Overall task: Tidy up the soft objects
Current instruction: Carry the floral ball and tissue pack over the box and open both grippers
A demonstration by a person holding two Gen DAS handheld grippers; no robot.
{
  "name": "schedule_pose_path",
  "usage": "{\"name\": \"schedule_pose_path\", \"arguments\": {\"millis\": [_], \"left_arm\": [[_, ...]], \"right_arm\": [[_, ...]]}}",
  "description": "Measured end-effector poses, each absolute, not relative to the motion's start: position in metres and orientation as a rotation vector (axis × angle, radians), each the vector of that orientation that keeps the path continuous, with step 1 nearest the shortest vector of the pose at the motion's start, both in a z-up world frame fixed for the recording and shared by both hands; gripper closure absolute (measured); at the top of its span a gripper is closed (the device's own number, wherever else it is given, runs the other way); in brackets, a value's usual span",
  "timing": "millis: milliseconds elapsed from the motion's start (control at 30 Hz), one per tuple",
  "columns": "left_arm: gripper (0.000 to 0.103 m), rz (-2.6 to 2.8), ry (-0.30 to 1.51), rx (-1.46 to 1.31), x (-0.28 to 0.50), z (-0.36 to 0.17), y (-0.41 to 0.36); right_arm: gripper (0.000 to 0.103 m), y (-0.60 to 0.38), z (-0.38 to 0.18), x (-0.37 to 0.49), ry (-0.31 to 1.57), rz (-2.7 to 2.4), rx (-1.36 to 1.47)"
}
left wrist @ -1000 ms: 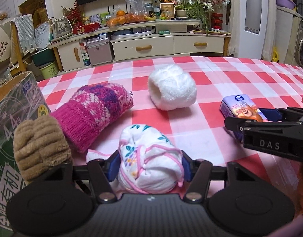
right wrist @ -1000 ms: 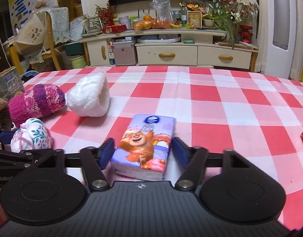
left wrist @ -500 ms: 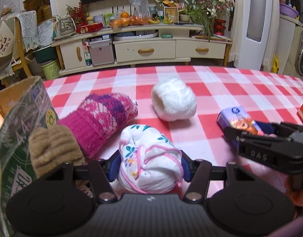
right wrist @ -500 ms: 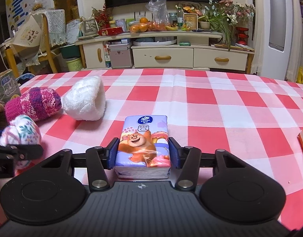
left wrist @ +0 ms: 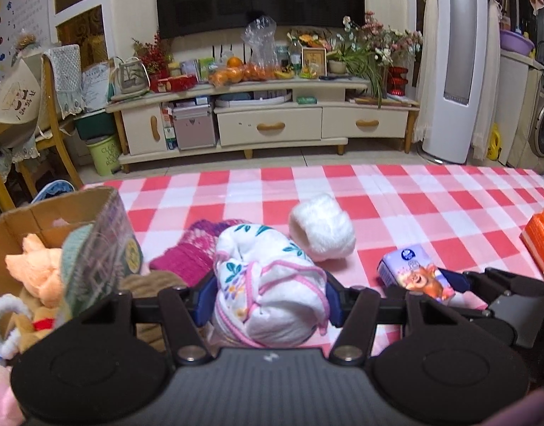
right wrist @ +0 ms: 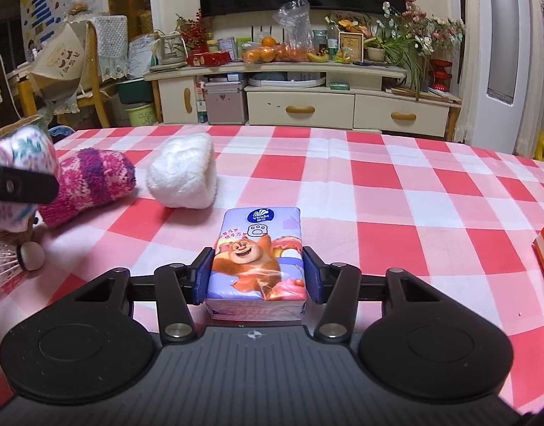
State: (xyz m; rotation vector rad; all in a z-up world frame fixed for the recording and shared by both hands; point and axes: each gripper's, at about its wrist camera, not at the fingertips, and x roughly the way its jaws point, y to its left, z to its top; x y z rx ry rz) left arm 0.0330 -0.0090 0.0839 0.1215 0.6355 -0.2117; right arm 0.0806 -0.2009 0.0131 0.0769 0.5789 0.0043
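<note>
My left gripper (left wrist: 269,300) is shut on a white floral cloth bundle (left wrist: 268,277) with pink trim and holds it above the checked table (left wrist: 431,213). In the right wrist view the same bundle (right wrist: 20,152) hangs at the far left edge. The right gripper (right wrist: 257,277) is shut on a purple tissue pack (right wrist: 259,241) with a cartoon bear, its blue pads (right wrist: 204,277) pressing both long sides; the pack rests on the cloth. A pink knitted hat (right wrist: 91,184) and a white fluffy roll (right wrist: 183,177) lie behind, and a brown knitted piece (left wrist: 147,284) lies below the bundle.
An open cardboard box (left wrist: 105,234) stands at the table's left edge with plush toys (left wrist: 34,266) inside. An orange pack (left wrist: 542,238) lies at the right edge. A shuttlecock (right wrist: 9,262) lies near the front left. A TV cabinet (right wrist: 300,106) stands beyond the table.
The left gripper has risen with the floral bundle, bringing the box's inside into view. The right jaws have closed from around the tissue pack onto its sides.
</note>
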Motion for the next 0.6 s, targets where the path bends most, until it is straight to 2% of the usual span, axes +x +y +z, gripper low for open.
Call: {"name": "schedule_pose_path", "arguments": {"millis": [600], "left_arm": [[0.045, -0.144, 0.508, 0.113, 0.013, 0.116, 0.042]], "right_arm": [[0.039, -0.140, 0.045, 0.053, 0.482, 0.080, 0.043]]}}
